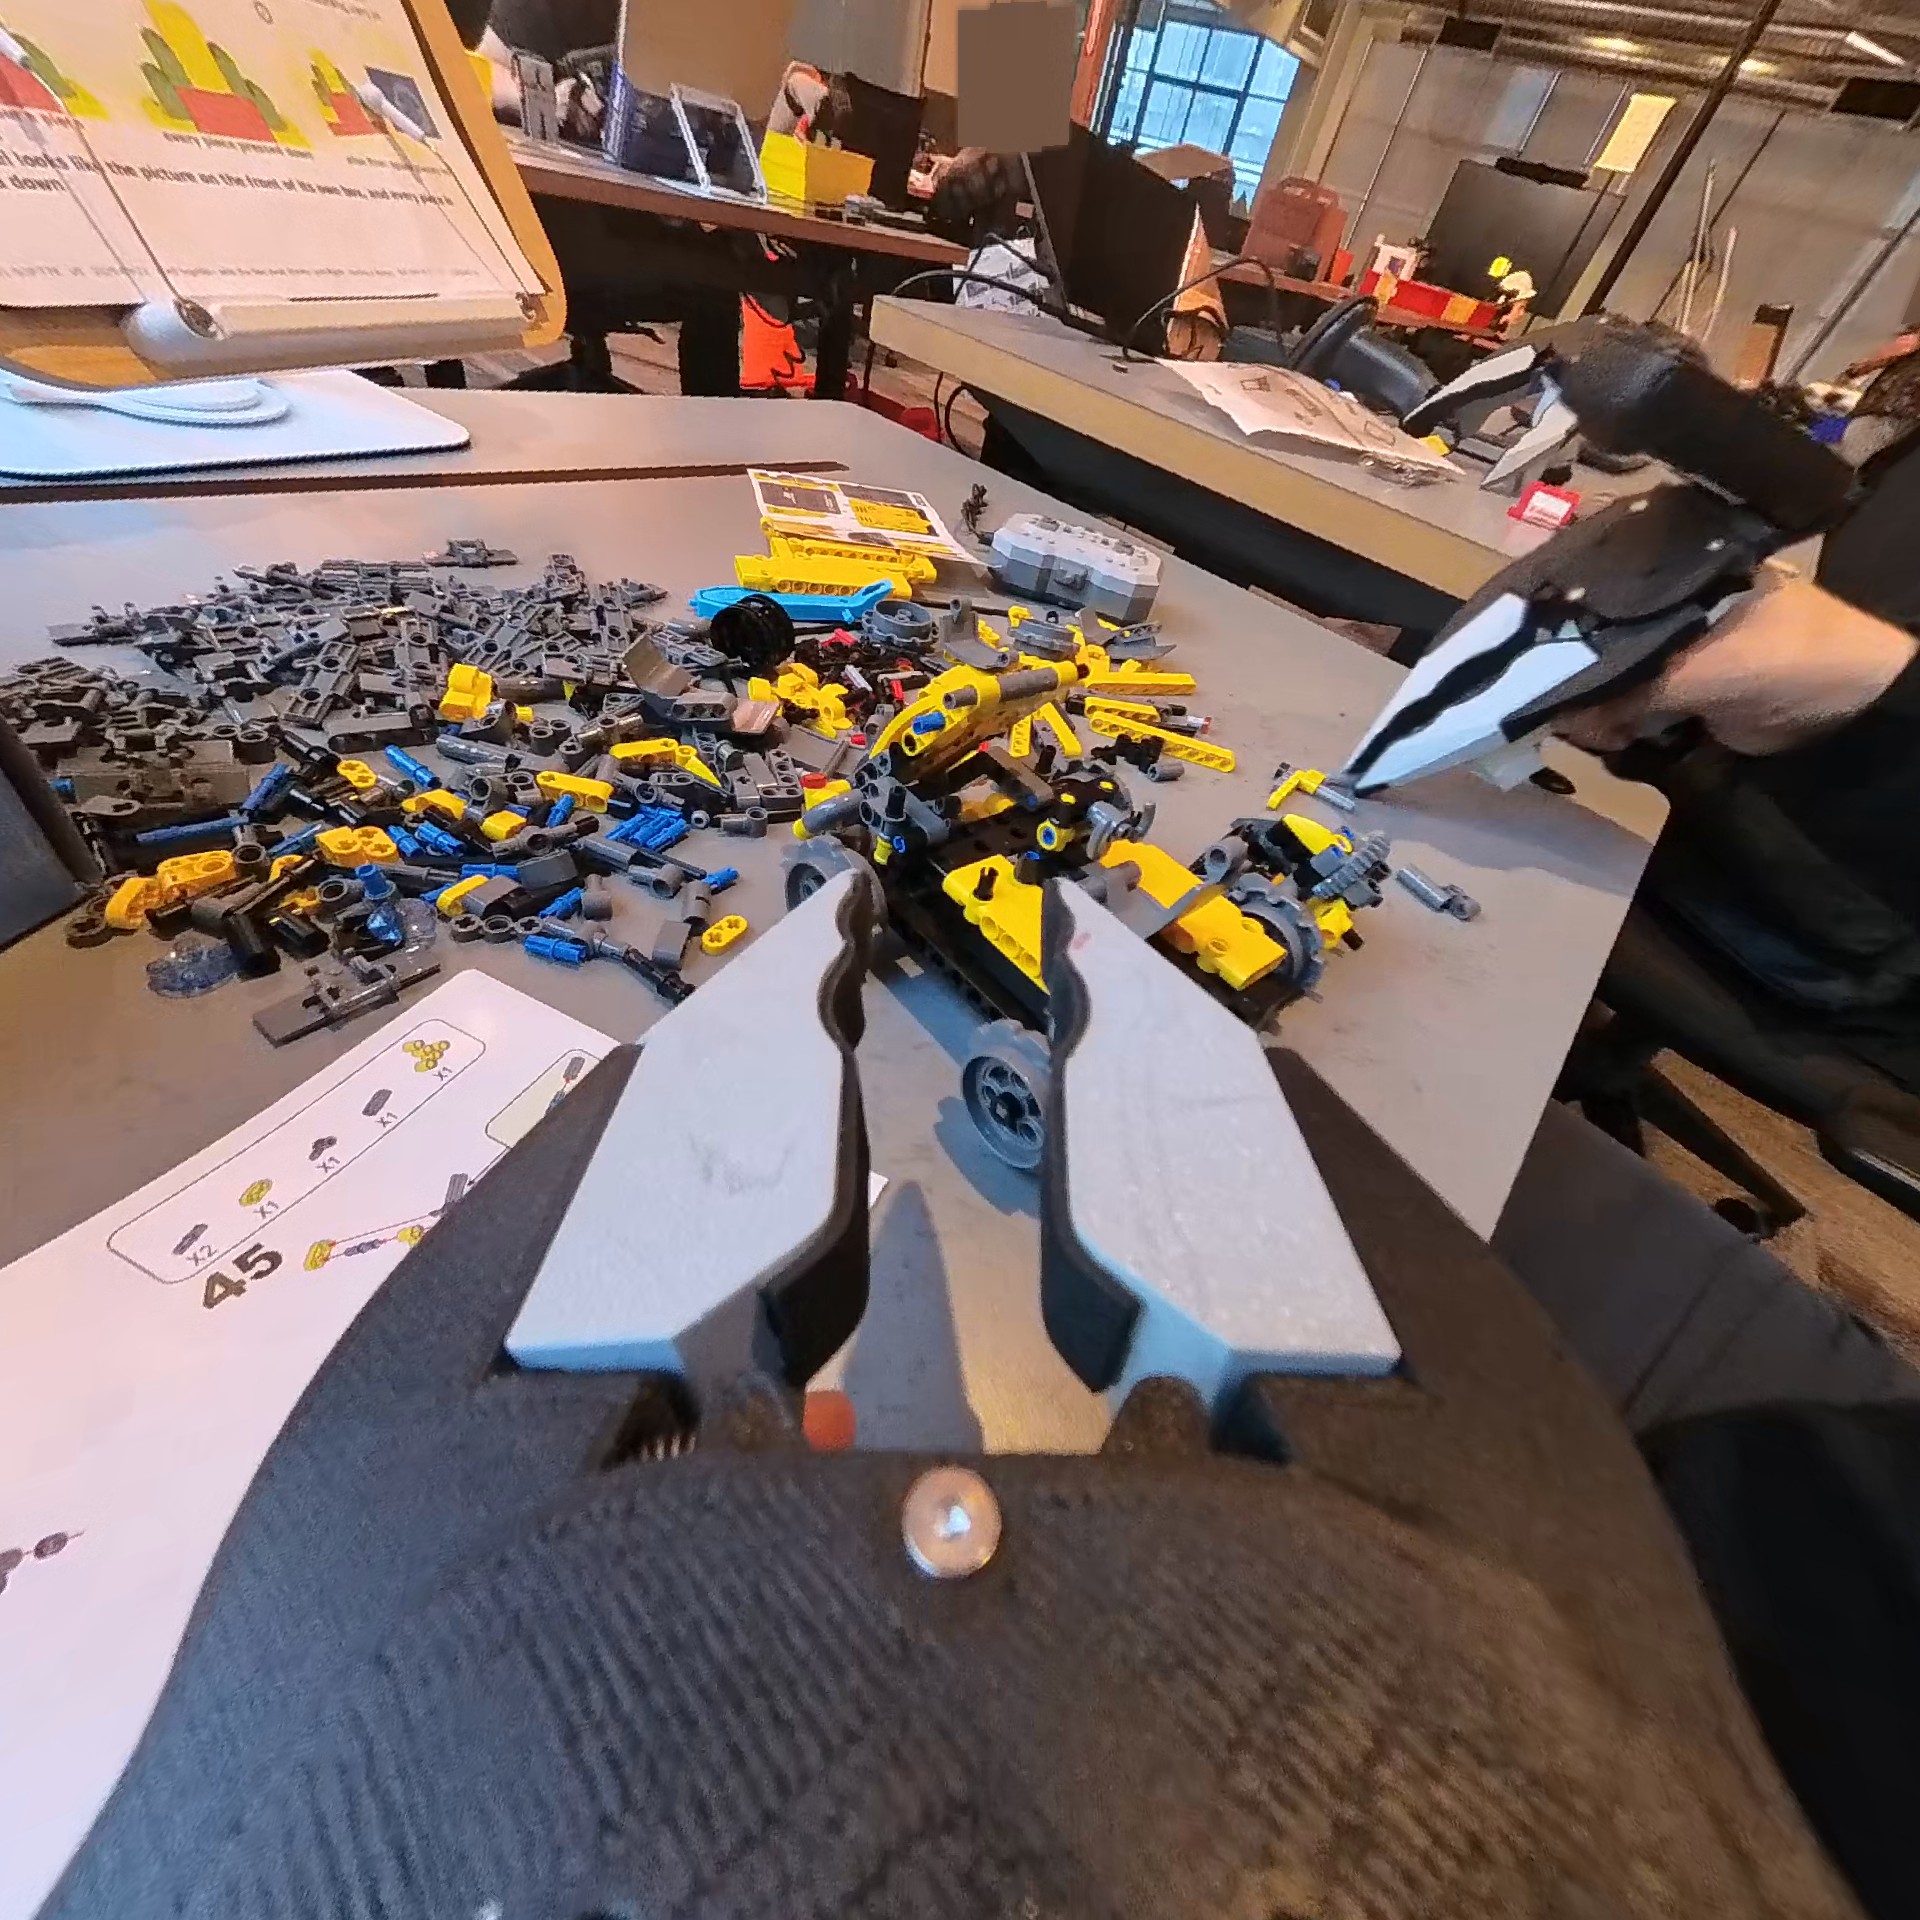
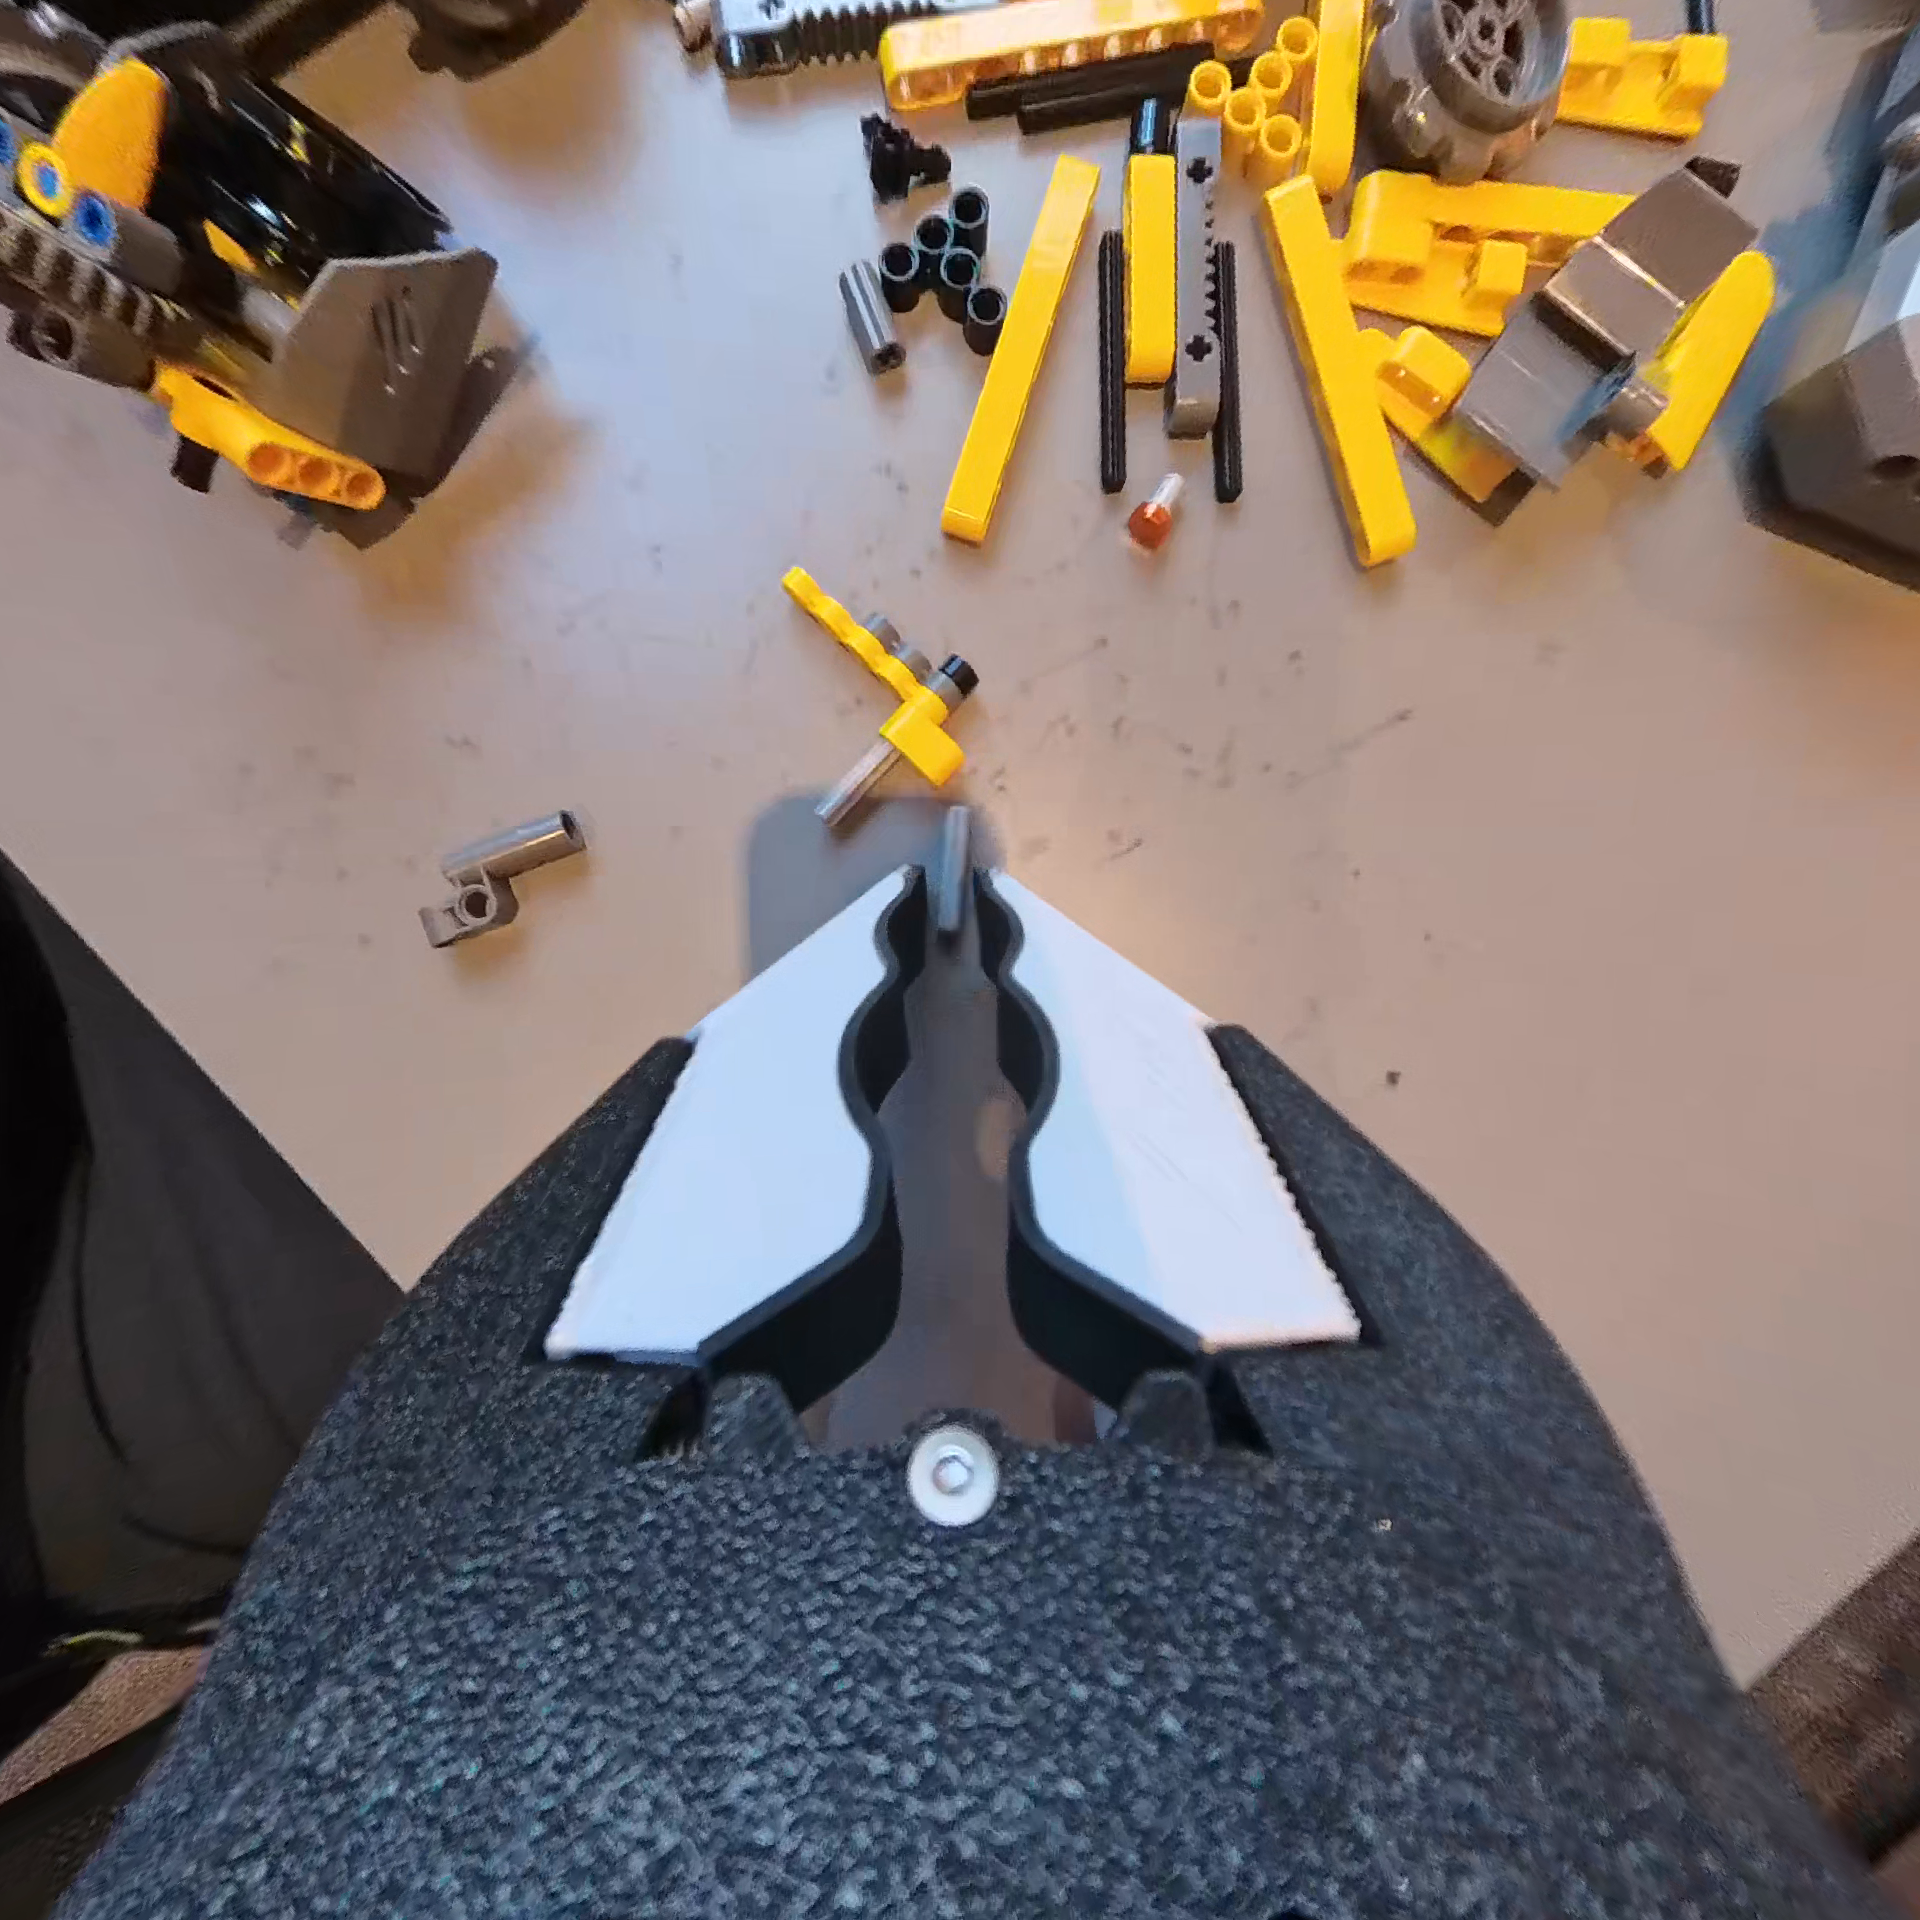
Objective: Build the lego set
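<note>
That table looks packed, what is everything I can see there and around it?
Half-built toy vehicle: one, yellow and black, mid-table.
Loose building pieces: too many to count, grey, black, blue, yellow, spread left of the vehicle.
Grey box-shaped part: one, far side of the pile.
Instruction sheet: one, white, near left edge.
Small yellow crank-like piece: one, on the table just ahead of the right fingers.
Grey connector: one, left of those fingers.
Grey table: one.
Left gripper: fingers open, over the vehicle.
Right gripper: fingers closed on a small dark grey pin.
</note>
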A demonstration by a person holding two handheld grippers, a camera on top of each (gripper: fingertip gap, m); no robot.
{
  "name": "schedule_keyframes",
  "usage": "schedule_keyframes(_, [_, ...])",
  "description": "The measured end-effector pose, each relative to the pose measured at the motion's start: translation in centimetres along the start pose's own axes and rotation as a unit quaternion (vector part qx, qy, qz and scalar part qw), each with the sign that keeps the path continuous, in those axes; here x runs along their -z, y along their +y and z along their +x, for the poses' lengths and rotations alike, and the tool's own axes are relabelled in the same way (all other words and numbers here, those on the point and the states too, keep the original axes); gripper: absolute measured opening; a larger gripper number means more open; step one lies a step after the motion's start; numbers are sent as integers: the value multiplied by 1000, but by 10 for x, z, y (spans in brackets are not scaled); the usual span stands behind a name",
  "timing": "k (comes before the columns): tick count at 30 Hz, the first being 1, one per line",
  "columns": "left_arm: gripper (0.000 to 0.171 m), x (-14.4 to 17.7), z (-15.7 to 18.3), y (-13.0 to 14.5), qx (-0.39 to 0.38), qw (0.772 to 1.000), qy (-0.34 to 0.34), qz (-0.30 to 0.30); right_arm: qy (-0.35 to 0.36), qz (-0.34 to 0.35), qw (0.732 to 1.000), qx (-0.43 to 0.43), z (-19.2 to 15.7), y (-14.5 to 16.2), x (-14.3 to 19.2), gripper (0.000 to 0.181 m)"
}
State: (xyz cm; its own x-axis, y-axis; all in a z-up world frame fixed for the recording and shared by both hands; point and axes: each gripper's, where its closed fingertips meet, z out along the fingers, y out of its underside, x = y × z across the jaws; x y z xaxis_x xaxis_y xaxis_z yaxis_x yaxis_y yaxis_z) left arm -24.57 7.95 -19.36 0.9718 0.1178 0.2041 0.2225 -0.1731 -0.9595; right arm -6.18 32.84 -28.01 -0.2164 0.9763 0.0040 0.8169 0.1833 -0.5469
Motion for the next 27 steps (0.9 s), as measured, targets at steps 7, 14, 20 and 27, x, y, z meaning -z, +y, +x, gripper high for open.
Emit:
schedule_keyframes(7, [31, 1, 0, -1, 4, 1000, 2, 4, -24, 47, 999, -14, -5, -16, 14, 18])
schedule_keyframes(14, [31, 1, 1, -1, 2, 1000, 5, 4, -83, 28, 996, 11, -13, -30, -11, 33])
schedule_keyframes(20, [32, 1, 1, -2, 4, 1000, 6, 6, -115, 19, 993, 24, -28, -31, -16, 13])
schedule_keyframes(27, [31, 1, 1, -1, 7, 1000, 8, 4, -84, 45, 995, 36, -39, -33, 4, 20])
